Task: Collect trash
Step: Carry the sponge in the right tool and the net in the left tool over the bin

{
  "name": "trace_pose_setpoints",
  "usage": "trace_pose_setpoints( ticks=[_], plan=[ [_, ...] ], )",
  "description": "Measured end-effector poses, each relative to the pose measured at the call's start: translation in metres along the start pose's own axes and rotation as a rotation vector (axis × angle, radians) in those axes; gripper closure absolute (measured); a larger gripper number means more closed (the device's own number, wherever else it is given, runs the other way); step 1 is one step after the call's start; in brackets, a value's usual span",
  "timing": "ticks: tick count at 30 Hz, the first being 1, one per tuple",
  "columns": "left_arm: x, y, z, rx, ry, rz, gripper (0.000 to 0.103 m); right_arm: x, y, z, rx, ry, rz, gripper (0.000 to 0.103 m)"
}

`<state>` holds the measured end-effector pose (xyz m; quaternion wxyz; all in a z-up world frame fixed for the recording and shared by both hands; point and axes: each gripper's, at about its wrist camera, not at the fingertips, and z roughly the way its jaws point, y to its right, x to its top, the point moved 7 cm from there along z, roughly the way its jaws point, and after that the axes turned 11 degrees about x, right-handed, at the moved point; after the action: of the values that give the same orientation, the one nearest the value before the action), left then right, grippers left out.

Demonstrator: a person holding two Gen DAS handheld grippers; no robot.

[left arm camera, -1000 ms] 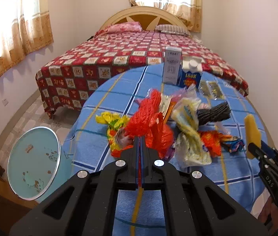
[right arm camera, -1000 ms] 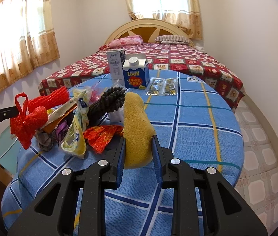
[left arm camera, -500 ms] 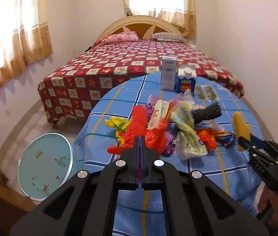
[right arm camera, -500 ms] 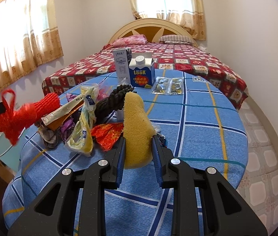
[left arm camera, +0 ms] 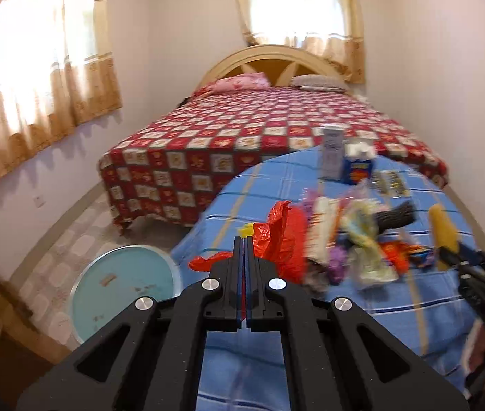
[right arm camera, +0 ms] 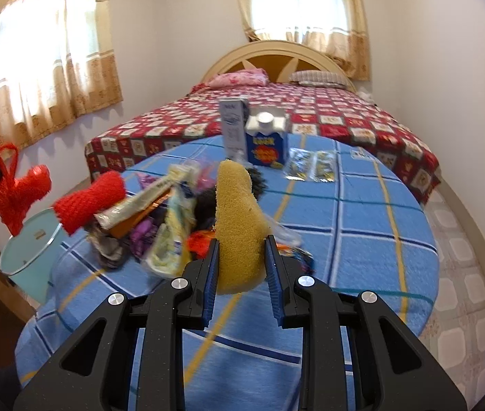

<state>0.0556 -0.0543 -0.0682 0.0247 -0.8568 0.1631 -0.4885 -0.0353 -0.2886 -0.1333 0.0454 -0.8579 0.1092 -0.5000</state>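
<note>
A red mesh plastic bag (right arm camera: pixel 16 191) is pinched between the pressed-together jaws of the left gripper (left arm camera: pixel 244 239) and hangs clear of the table, over the round pale-teal trash bin (left arm camera: pixel 122 291) on the floor just beside the table's left edge. A yellow foam sponge (right arm camera: pixel 239 226) is clamped upright between the jaws of the right gripper (right arm camera: pixel 240 260), above the blue checked tablecloth (right arm camera: pixel 362 226). A heap of crumpled wrappers (right arm camera: pixel 160 226) lies on the table. For a clean drop, the bag should be centred over the bin's mouth and lowered before release, since light mesh may snag on the jaws.
</note>
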Motion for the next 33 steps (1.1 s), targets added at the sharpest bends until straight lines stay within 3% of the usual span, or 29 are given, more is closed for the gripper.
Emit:
trace_pose_setpoints(
  ticks=[5,24,33],
  plan=[
    [-0.010,-0.039,0.021,0.097,-0.044,-0.010,0.103,0.009,-0.031,0.012,0.050,-0.010,-0.040,0.076],
    [-0.058,-0.174,0.068,0.338,-0.180,-0.107,0.103,0.047,-0.176,0.087,0.224,-0.059,-0.255,0.076],
    [-0.070,-0.210,0.083,0.429,-0.230,-0.131,0.103,0.053,-0.236,0.126,0.271,-0.089,-0.336,0.076]
  ],
)
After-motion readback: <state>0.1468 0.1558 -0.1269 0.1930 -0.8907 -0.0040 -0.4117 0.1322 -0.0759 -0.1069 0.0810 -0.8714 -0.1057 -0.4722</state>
